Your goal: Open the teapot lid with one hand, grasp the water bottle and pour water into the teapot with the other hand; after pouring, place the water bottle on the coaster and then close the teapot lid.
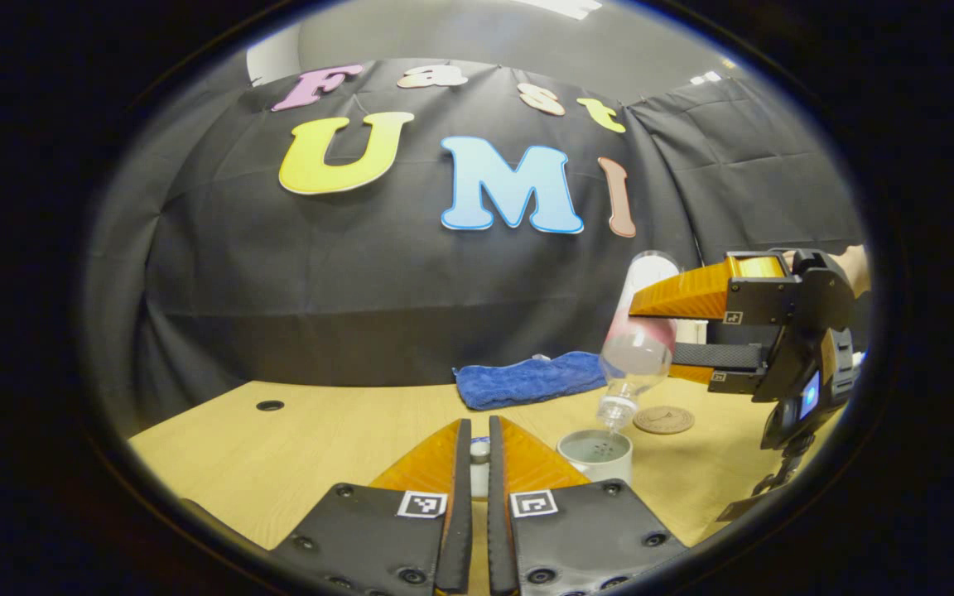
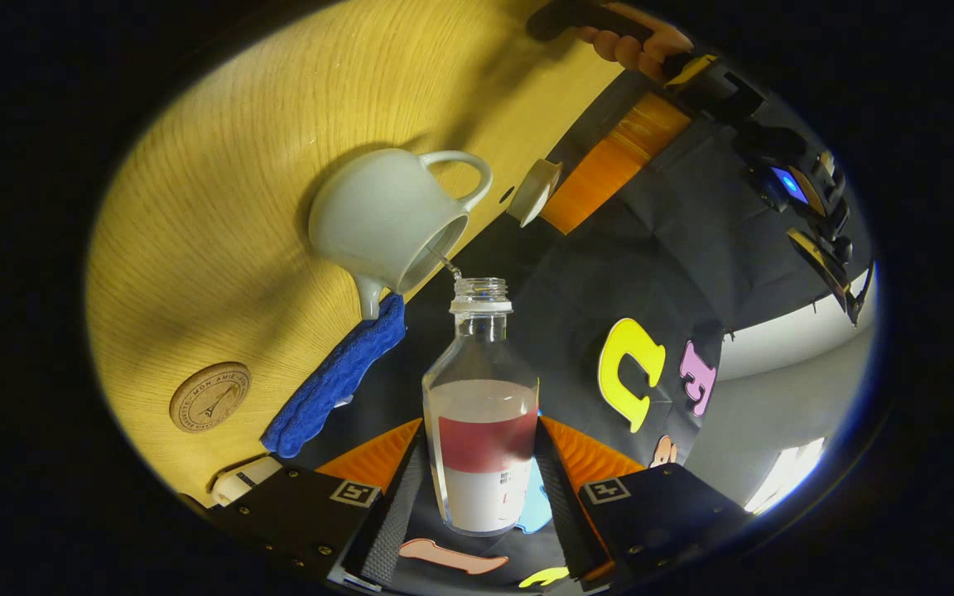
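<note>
Fingers of the right gripper (image 2: 481, 463) clamp the tilted bottle (image 2: 481, 430), pouring into the open teapot (image 2: 386, 219) while the left gripper (image 1: 479, 472) pinches the lid (image 2: 533, 192); coaster (image 2: 209, 396) placement and lid closing remain.

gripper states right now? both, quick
Left gripper: shut on the teapot lid, held clear of the open teapot.
Right gripper: shut on the water bottle, tipped neck-down, pouring into the teapot.
</note>
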Demonstrator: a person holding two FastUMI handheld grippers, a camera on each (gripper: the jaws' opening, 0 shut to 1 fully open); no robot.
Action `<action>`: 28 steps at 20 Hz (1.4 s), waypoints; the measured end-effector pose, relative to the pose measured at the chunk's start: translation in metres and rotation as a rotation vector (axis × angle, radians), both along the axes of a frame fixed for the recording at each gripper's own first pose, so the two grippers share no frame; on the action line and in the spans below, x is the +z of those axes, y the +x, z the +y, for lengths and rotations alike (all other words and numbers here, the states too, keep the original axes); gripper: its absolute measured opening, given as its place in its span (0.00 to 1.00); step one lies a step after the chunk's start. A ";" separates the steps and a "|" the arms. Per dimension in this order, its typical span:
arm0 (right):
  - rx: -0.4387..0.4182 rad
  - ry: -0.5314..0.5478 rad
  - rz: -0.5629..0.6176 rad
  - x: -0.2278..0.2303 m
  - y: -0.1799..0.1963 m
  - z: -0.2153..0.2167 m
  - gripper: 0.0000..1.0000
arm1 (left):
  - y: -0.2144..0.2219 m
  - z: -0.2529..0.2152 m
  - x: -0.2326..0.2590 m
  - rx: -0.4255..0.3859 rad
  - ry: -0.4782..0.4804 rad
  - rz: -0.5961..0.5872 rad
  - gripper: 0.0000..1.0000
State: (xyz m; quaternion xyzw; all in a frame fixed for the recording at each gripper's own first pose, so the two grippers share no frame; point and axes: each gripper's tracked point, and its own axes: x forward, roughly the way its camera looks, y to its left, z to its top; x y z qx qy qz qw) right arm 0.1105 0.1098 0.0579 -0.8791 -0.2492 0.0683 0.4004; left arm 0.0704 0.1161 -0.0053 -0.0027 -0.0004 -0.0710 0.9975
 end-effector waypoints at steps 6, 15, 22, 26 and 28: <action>-0.061 0.136 0.092 -0.009 0.000 -0.013 0.75 | 0.000 0.000 0.000 0.001 0.000 0.000 0.14; -0.154 0.699 0.386 -0.022 0.006 -0.042 0.75 | 0.001 0.009 -0.001 0.037 0.001 0.000 0.14; -0.214 1.101 0.548 -0.025 0.016 -0.069 0.75 | 0.001 0.009 0.000 0.039 0.001 0.000 0.15; -0.236 1.320 0.639 -0.027 0.022 -0.078 0.75 | 0.001 0.009 -0.001 0.039 0.001 0.001 0.14; -0.235 1.420 0.664 -0.025 0.026 -0.080 0.75 | 0.000 0.009 -0.001 0.039 0.001 0.001 0.14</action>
